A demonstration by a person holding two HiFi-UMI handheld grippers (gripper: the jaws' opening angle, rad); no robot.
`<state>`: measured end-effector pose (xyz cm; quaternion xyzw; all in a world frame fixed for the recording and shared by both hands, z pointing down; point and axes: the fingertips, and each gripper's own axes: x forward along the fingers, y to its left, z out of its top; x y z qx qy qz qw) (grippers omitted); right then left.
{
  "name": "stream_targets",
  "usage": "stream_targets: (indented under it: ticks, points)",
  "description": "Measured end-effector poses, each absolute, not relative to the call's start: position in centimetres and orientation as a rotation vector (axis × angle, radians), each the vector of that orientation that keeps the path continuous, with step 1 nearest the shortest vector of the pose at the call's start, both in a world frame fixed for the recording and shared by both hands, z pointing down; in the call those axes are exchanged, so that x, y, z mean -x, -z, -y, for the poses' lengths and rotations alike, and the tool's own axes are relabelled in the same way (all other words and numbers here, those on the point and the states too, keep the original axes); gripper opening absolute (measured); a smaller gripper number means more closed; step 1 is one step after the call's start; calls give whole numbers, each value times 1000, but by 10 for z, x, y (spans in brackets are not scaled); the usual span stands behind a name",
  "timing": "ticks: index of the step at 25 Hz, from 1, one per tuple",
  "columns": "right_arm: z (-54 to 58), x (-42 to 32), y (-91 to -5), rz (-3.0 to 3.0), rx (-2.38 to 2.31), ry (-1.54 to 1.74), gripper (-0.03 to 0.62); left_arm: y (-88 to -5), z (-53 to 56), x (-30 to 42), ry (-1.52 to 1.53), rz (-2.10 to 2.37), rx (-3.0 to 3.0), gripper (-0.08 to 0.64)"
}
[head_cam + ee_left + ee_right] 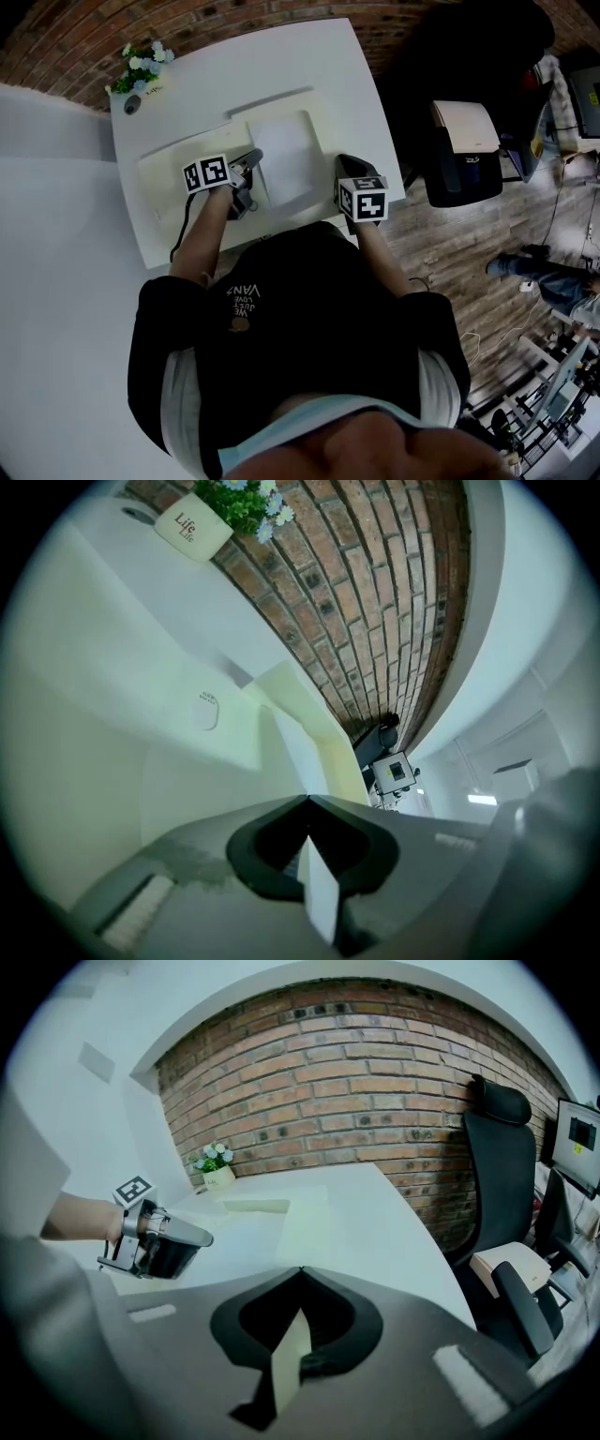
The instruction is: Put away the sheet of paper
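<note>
**Sheet on the open folder, not yet shut away**

The sheet of paper [286, 159] lies flat on the right half of a cream folder [183, 169], which is spread open on the white counter [187, 84]. From my head view the sheet's white face is fully exposed and nothing covers it. I'd say the placing is done, or nearly so, and the covering and closing are left.

My left gripper [251, 161] sits right at the sheet's left edge. In its own view the fingers [187, 855] are closed, tips meeting. A pale sliver shows in the slit behind them (a pinched edge or just the surface below, I can't tell which). Ahead of it a cream panel of the folder stands tilted up, with a small round stud [207, 710] on the flat part beside it, probably a snap.

My right gripper [345, 167] is over the counter's near right corner, just beside the folder's right end. Its fingers [403, 1335] are also closed tip to tip, with a cream sliver in the slit. Again I can't say whether anything is held there.

What I judge is left: bring the raised panel over the sheet, check that no corner sticks out, and press the folder closed.

Further out, a small flower pot [141, 70] stands at the counter's far left corner against the brick wall [375, 1072], well apart from the work.
</note>
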<state>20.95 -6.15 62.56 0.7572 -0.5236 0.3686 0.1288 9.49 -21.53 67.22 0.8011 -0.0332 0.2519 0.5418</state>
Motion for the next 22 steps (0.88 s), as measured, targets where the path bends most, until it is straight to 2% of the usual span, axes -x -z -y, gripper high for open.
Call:
stream_targets:
  ticks: [5,12,14,22]
  points:
    - [61,-210,-626,1524,-2200,-1072,0,-668,213,-96,-593,65,-1917,9]
    - [60,-210,-625,1529,-2196,-1060,0,-663,211,-93,-636,87,-1981,219]
    - [60,-210,-626,1527,-2198,-1056,0,-663,211,-90,-664,95,-2014,256]
    - [59,-212,-625,1515,-2211,-1055,0,-654,221,-76,-628,131,-2086,267]
